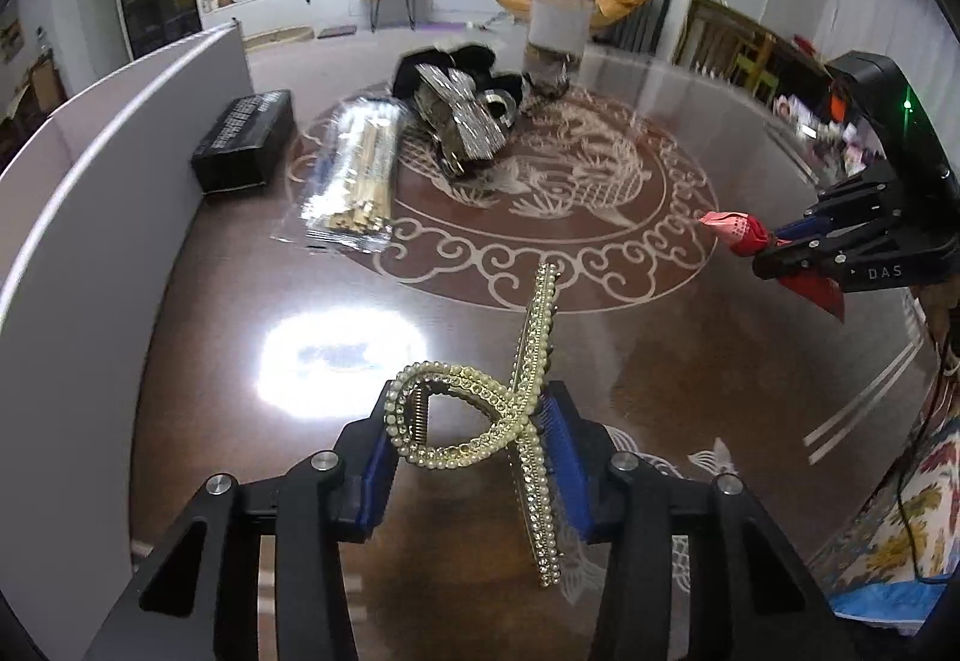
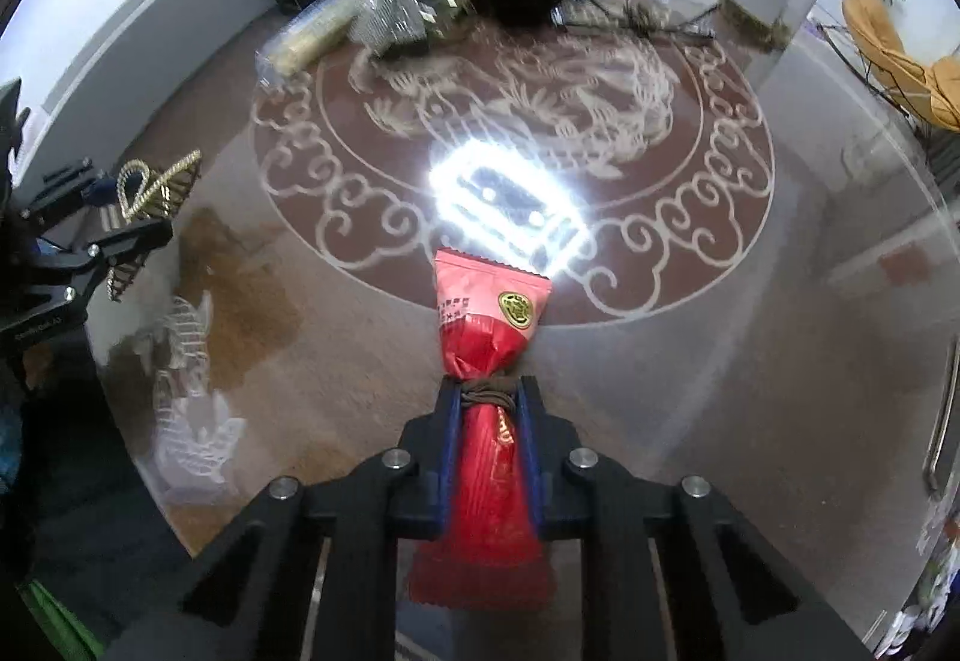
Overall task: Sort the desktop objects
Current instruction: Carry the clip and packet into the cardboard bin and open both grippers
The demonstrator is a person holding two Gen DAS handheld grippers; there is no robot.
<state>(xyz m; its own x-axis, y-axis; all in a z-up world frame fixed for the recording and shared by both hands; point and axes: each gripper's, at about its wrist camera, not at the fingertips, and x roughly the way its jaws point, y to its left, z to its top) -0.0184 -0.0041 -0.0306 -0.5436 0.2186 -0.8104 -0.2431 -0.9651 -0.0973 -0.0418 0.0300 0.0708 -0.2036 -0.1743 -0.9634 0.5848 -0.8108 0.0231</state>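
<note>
Sitting between left gripper (image 1: 471, 457) pads: hair claw (image 1: 510, 421).

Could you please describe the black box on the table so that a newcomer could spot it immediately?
Start at the grey partition wall along the table's edge. The black box lies right against its foot, beside a clear packet of pale sticks. It alone is a plain dark rectangular block; its neighbours are shiny or fluffy.

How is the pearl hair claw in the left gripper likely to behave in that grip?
The hair claw looks rigid, so it probably won't flop. Its beaded, curved arms touch the left gripper pads at few points, so it may twist or slip. The visible spring suggests squeezing could open it.
</note>
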